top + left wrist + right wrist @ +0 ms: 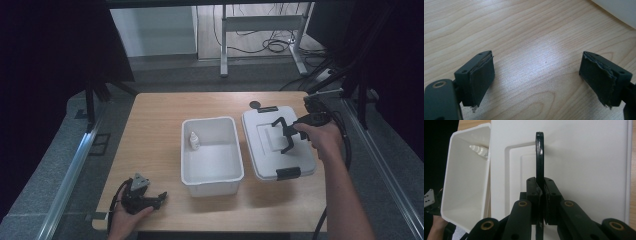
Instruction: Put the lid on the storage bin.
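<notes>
A white lid lies right of an open white bin on the wooden table. Its thin black handle stands up from the lid's middle, and my right gripper is shut on it. In the right gripper view the pads pinch the handle above the lid. A small white bottle lies inside the bin at its far left wall, and shows again in the bin. My left gripper rests at the table's near left, open over bare wood.
Black latch clips sit at the lid's near edge and far edge. A small dark disc lies behind the lid. The table's right edge is close to the lid. A desk frame and cables stand on the floor beyond.
</notes>
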